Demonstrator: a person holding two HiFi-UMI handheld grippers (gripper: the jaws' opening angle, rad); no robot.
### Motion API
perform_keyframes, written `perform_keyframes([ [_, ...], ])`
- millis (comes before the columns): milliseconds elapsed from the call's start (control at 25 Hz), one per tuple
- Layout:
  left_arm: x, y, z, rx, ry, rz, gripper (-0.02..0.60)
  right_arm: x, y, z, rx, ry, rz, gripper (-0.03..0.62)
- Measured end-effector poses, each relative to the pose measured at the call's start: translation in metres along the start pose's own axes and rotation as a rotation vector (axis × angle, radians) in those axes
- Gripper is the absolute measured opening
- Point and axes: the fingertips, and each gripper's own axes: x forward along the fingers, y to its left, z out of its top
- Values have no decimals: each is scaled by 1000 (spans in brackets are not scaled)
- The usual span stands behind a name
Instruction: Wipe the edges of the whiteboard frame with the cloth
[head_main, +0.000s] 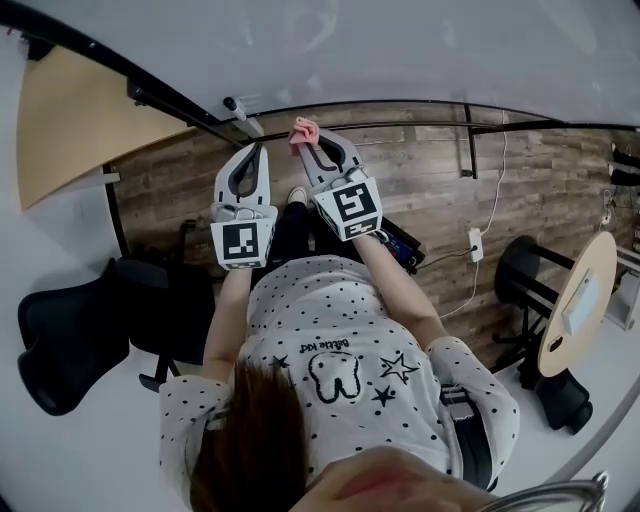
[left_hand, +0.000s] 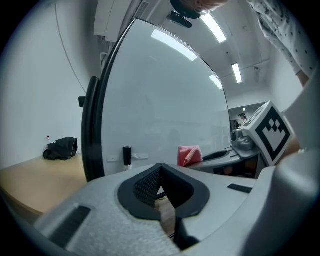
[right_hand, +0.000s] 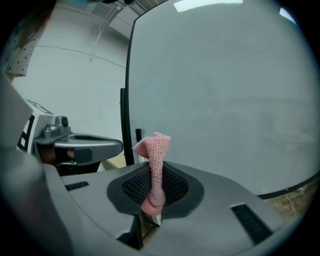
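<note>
The right gripper (head_main: 310, 143) pinches the pink cloth (right_hand: 157, 149) at its middle, with a folded tuft standing up past the jaws. The cloth is held in front of the whiteboard (right_hand: 225, 100), near the black frame (right_hand: 128, 100). I cannot tell whether it touches the frame. The left gripper (left_hand: 160, 172) has its jaws pressed together on nothing and hangs just left of the right one.

To wipe well, lead with the free tuft rather than the hard jaw tips. Lay it flat on the frame bar, press lightly, and draw it along the bar in one long stroke. The pinch looks narrow, so the cloth could drag out if pushed hard against a corner — ease off there.

Counted: two grippers, one cloth, one whiteboard with one frame, and one dark upright cylinder (left_hand: 127, 156) at the board's lower edge — perhaps a marker. There is also one tan table (head_main: 70, 120) on the left and one black chair (head_main: 70, 340) near it.
</note>
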Motion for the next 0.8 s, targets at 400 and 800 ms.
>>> perform_keyframes([
  [400, -15, 44, -25, -58, 35, 71, 15, 70, 18, -47, -12, 72, 3, 34],
  [800, -11, 52, -20, -84, 42, 94, 15, 103, 32, -75, 3, 133, 52, 34],
])
